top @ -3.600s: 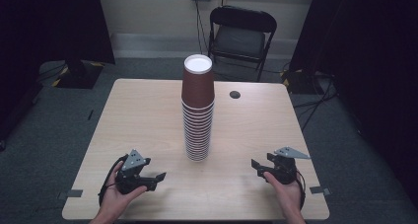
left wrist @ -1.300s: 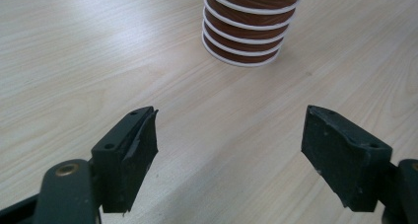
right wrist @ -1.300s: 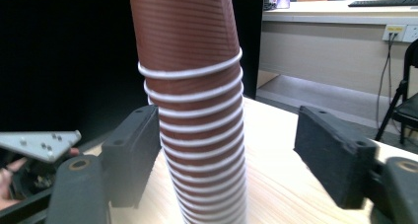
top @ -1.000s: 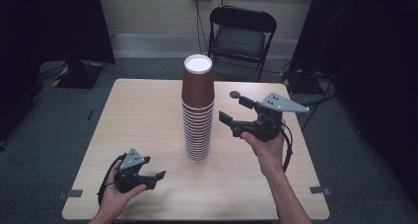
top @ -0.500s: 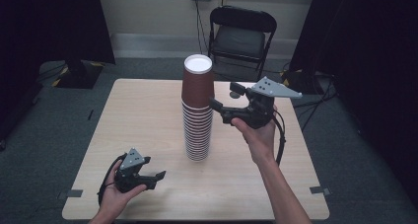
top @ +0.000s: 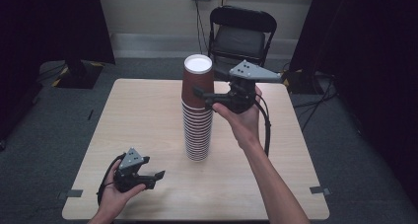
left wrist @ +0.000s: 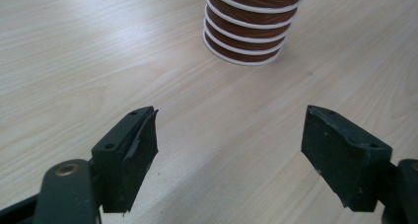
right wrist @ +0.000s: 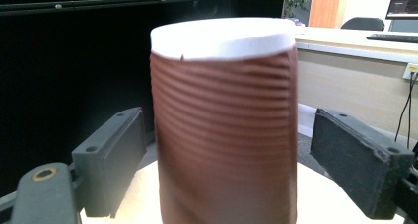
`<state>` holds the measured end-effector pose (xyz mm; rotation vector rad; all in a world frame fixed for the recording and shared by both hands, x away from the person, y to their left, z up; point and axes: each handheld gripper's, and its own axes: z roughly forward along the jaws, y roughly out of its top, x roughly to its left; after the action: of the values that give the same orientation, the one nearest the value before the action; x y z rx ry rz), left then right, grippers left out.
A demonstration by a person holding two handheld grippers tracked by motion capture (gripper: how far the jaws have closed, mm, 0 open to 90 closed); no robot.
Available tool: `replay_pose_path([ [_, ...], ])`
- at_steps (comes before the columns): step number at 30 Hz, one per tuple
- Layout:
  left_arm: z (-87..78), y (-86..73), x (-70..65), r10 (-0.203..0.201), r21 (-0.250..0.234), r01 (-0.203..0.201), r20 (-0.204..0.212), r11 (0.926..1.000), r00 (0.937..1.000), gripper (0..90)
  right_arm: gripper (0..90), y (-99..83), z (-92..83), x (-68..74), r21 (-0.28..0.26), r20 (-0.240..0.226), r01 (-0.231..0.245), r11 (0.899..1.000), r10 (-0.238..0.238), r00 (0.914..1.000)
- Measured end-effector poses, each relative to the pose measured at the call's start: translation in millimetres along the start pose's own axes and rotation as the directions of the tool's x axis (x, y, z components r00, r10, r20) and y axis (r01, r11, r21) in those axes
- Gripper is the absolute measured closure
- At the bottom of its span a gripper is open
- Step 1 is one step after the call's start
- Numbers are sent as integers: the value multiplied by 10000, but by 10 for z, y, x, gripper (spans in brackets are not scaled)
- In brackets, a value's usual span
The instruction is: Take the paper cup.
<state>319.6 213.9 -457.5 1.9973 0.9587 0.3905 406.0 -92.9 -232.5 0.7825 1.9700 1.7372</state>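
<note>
Your right gripper (top: 203, 96): raised at the top of the stack of cups (top: 197, 110), jaws spread wide, one on each side of the top cup (right wrist: 224, 120); in the right gripper view a gap shows between each jaw and the ribbed brown wall, so neither pad touches it. Top cup: upside down, white bottom facing up, seated on the rest of the stack. Stack: brown paper cups with white rims, nested mouth-down, standing upright near the middle of the table (top: 148, 120). Your right hand (top: 244, 118): wrapped around the gripper body, grey plate on top, cable trailing under your forearm. Your left gripper (top: 156, 177): low at the near left part of the table, jaws wide apart and holding nothing, pointed toward the base of the stack, well apart from it. Table: light wood grain. Behind it: a black folding chair (top: 241, 34) against the wall.
</note>
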Motion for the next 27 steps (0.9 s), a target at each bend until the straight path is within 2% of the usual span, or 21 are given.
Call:
replay_pose_path([
  [3,-1,1,-6,-56,-29,56,34,10000,10000,213,130,20,132,-2,96,-137,-126,9999,128,9998],
  [10,-5,-1,5,-76,-87,76,41,9999,10000,213,122,-10,308,6,304,-10,-112,9995,112,9999],
  [20,-20,4,10,-18,-170,19,16,9999,10000,217,109,-118,415,9,797,199,60,9968,-76,9998],
  [25,-25,1,18,-80,-199,80,22,9998,10000,217,97,-191,446,-10,966,102,142,9952,-153,9998],
  [27,-25,-1,19,-120,-210,120,13,9997,9999,217,97,-204,441,-14,872,58,154,9961,-160,9999],
])
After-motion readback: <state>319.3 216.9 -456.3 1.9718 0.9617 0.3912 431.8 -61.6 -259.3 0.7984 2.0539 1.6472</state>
